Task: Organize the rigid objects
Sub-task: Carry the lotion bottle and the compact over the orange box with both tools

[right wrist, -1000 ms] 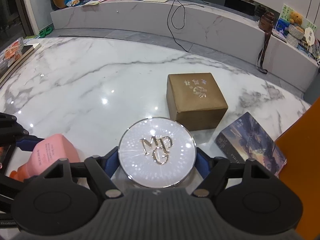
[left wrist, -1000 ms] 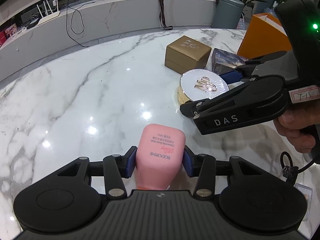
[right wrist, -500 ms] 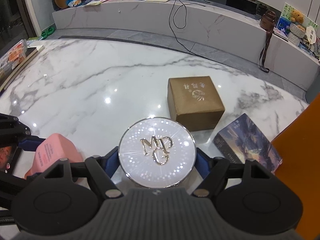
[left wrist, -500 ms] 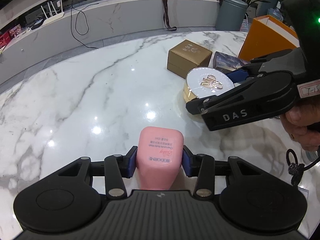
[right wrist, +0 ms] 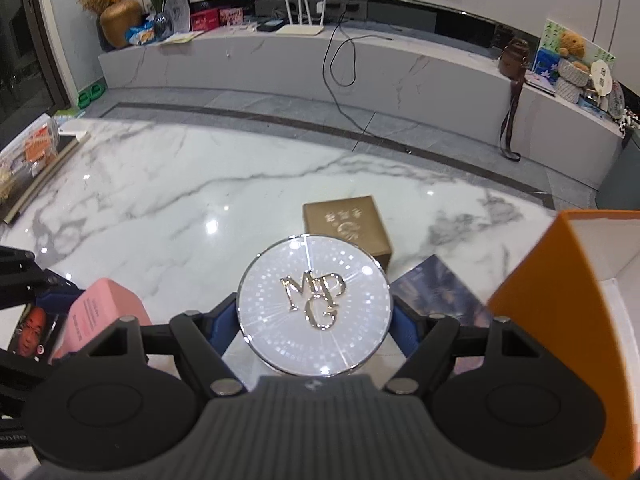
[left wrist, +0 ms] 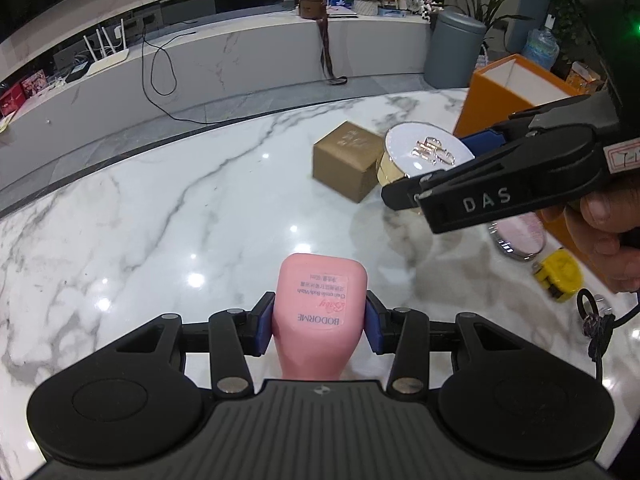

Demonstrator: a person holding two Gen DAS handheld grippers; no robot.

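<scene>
Holding the pink bottle [left wrist: 320, 312] across its flat, stiff, slippery sides, your left gripper [left wrist: 318, 326] is clamped. Your right gripper [right wrist: 314, 320] pinches the round case [right wrist: 314, 306] beside the orange box [right wrist: 560, 320]; treat it as fragile.

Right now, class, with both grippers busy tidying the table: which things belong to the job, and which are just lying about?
Part of the job:
- pink bottle, held in the left gripper
- round case, held in the right gripper
- orange box, open at the top

Lying about:
- brown box
- dark book
- yellow tape measure
- marble table
</scene>
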